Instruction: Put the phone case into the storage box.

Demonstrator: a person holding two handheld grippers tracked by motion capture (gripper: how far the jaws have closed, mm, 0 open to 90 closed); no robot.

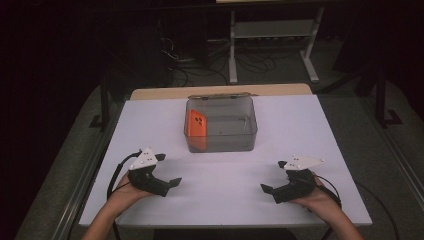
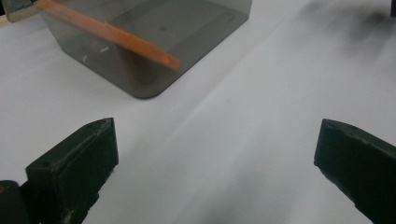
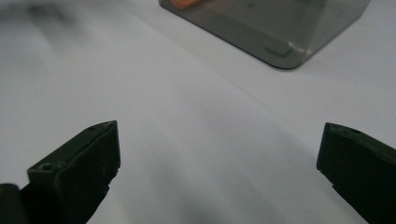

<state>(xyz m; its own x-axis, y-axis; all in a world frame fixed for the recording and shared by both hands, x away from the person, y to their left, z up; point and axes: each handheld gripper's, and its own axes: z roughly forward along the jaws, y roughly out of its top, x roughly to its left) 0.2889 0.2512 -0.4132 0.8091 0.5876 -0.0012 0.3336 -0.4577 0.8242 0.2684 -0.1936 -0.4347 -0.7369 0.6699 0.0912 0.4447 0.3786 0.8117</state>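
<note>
A smoky clear plastic box [image 1: 240, 142] stands on the white table, a little behind its middle. An orange phone [image 1: 196, 126] leans against the box's left inner wall. My left gripper [image 1: 168, 170] rests low at the front left, open, with nothing between its jaws. At the front right my right gripper [image 1: 272, 176] is also open and holds nothing. From the left gripper view [image 2: 217, 154] the box [image 2: 140, 79] lies ahead to the upper left, with the phone [image 2: 116, 35] slanting inside it. The right gripper view [image 3: 219, 156] has the box [image 3: 280, 42] at the top.
The white table top [image 1: 225, 180] ends close in front of the hands. A wooden strip [image 1: 165, 92] runs along its far edge. Beyond it stand a white desk frame [image 1: 272, 30] and cables [image 1: 200, 60] on the dark floor.
</note>
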